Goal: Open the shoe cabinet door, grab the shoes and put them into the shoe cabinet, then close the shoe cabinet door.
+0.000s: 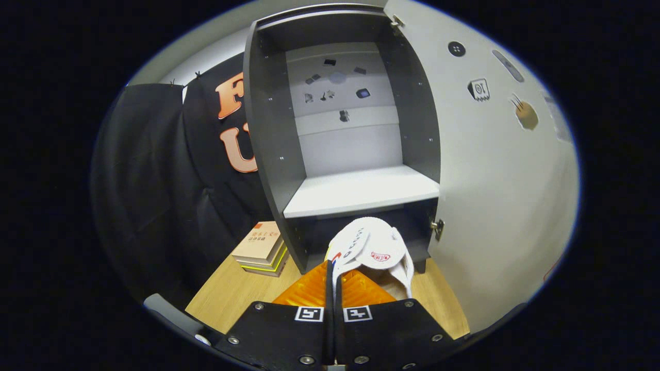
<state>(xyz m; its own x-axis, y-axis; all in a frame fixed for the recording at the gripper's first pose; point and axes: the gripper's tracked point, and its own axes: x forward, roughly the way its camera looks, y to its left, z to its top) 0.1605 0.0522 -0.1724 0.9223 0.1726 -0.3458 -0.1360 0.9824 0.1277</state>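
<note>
Jaws (pixel 330 288) pinched tight on white slippers (pixel 374 250) — carried toward the open shoe cabinet's shelf (pixel 361 191) at 12 o'clock for stowing.

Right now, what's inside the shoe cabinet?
The shoe cabinet stands open with a bare white shelf and small stickers on its back wall. The white slippers, pinched in the gripper, cover the lower compartment, so what's inside there is hidden.

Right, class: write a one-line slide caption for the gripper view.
Hand-held gripper shut on white slippers, before the open shoe cabinet's white shelf, door swung right.
</note>
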